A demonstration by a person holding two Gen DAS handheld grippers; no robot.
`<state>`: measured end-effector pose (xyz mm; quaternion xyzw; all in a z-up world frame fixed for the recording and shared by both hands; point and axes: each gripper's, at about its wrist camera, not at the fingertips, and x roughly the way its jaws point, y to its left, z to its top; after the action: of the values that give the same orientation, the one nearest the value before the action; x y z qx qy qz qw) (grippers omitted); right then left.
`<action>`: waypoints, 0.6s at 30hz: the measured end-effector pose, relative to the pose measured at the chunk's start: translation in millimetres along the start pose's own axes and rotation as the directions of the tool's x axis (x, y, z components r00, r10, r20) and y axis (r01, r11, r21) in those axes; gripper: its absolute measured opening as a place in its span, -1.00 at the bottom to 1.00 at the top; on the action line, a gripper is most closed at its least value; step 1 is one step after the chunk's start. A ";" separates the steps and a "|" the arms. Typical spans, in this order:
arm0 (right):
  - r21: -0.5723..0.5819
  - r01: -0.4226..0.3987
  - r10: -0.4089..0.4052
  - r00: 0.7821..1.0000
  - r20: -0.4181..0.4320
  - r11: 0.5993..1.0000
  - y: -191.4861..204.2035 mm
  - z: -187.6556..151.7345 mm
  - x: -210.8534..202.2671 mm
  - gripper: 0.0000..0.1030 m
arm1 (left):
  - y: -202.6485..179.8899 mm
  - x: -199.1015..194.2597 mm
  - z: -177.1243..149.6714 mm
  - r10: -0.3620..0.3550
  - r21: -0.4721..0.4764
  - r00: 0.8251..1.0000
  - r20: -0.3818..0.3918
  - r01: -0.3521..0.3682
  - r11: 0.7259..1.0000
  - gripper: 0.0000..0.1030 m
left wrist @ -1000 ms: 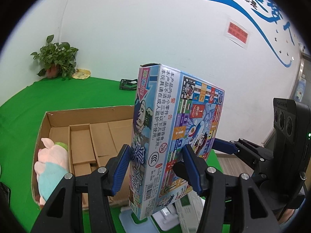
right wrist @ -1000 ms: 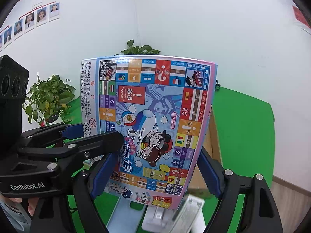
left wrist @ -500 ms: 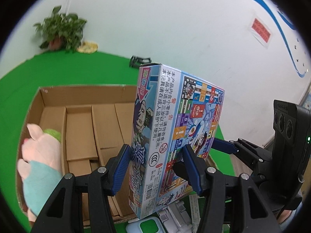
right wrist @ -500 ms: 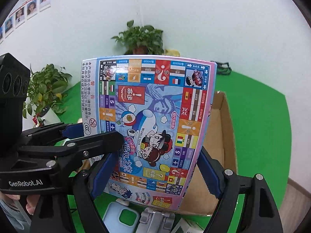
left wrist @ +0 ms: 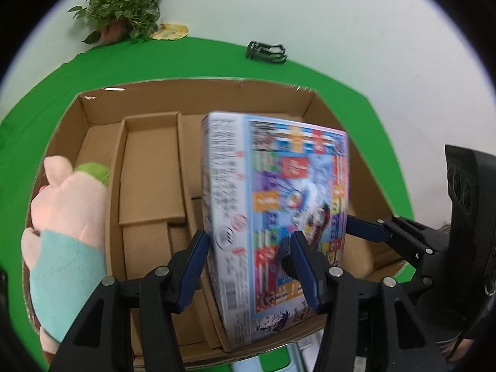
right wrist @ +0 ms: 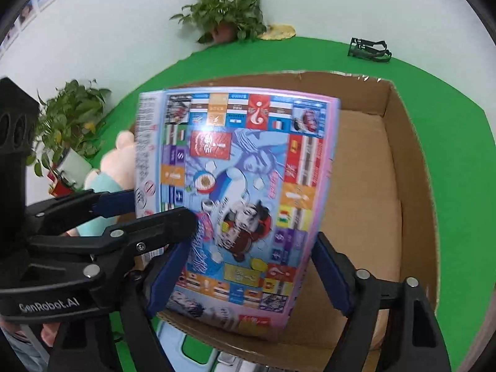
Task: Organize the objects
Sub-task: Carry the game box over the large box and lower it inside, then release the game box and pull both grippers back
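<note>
Pink-and-teal plush toy (left wrist: 66, 232) lies in the leftmost compartment of your brown cardboard box (left wrist: 192, 93). Your left gripper (left wrist: 248, 257) pinches the narrow edge of the colourful board-game carton (left wrist: 279, 204), upright over the middle compartments. Your right gripper (right wrist: 248, 263) spans its wide printed face, jaws closing around it.

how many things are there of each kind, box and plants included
game box: 1
cardboard box: 1
plush toy: 1
potted plants: 2
black rack: 1
total: 6
</note>
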<state>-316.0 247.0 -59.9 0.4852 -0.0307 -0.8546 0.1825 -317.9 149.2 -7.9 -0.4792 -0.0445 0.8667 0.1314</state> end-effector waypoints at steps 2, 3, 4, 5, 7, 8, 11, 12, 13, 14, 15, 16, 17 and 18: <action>0.002 0.011 -0.011 1.000 -0.024 1.000 1.3 -1.3 14.0 0.36 | -1.4 -1.5 -3.0 0.018 0.010 1.000 0.001 -0.018 1.000 0.07; 0.007 0.013 -0.012 0.999 -0.041 1.000 -1.0 -2.2 20.2 0.31 | -2.5 -5.2 -5.9 0.015 0.016 1.000 0.013 -0.016 1.000 0.07; 0.019 0.016 -0.014 0.998 -0.061 1.000 -2.9 -2.1 28.0 0.31 | -3.3 -7.7 -7.7 0.016 0.024 1.000 0.018 -0.017 1.000 0.07; 0.026 0.016 -0.014 0.997 -0.075 1.000 -2.9 -4.2 33.7 0.28 | -4.1 -10.5 -10.5 0.018 0.031 1.000 0.021 -0.019 0.999 0.07; 0.046 0.018 -0.012 0.992 -0.125 0.999 -5.5 -7.6 48.0 0.25 | -3.6 -17.5 -16.2 0.015 0.032 0.999 0.031 -0.016 0.999 0.07; 0.052 0.022 -0.016 0.991 -0.129 0.998 -5.7 -8.3 50.2 0.25 | -2.2 -22.3 -18.5 0.014 0.030 0.999 0.039 -0.015 0.999 0.07; 0.061 0.028 -0.021 0.993 -0.115 0.998 -1.3 -8.9 51.1 0.25 | 4.5 -38.9 -24.9 0.016 0.022 0.996 0.087 -0.018 1.000 0.07; 0.070 0.017 -0.010 0.995 -0.098 0.997 -1.3 -8.7 46.0 0.25 | 6.5 -48.3 -28.9 0.016 0.018 0.993 0.114 -0.018 1.000 0.07; 0.075 0.007 -0.001 0.997 -0.076 0.997 -1.1 -8.5 39.9 0.24 | 7.6 -59.4 -33.4 0.025 0.019 0.989 0.145 -0.028 0.999 0.07; 0.075 0.001 0.001 0.999 -0.034 0.997 -0.1 -8.5 27.3 0.25 | 7.8 -67.0 -35.7 0.032 0.025 0.985 0.170 -0.037 0.999 0.07; 0.070 0.006 -0.006 1.000 -0.006 0.998 -2.4 -6.7 12.4 0.35 | 6.8 -83.2 -43.0 0.053 0.038 0.973 0.223 -0.063 0.997 0.11; 0.060 0.018 -0.020 0.999 0.042 0.998 1.1 -9.0 -4.2 0.47 | 6.3 -96.0 -48.0 0.073 0.044 0.962 0.262 -0.088 0.995 0.21; 0.052 0.029 -0.033 0.996 0.082 0.998 7.1 -12.6 -18.4 0.85 | 3.5 -105.8 -51.4 0.088 0.046 0.952 0.293 -0.106 0.993 0.29; 0.043 0.050 -0.056 0.990 0.129 0.998 10.3 -17.9 -34.8 1.00 | 2.1 -121.1 -59.6 0.108 0.046 0.933 0.343 -0.132 0.990 0.52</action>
<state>-281.9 251.5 -38.6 0.4326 -0.0465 -0.8882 0.1477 -206.8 111.5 58.8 -0.3197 -0.0073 0.9437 0.0849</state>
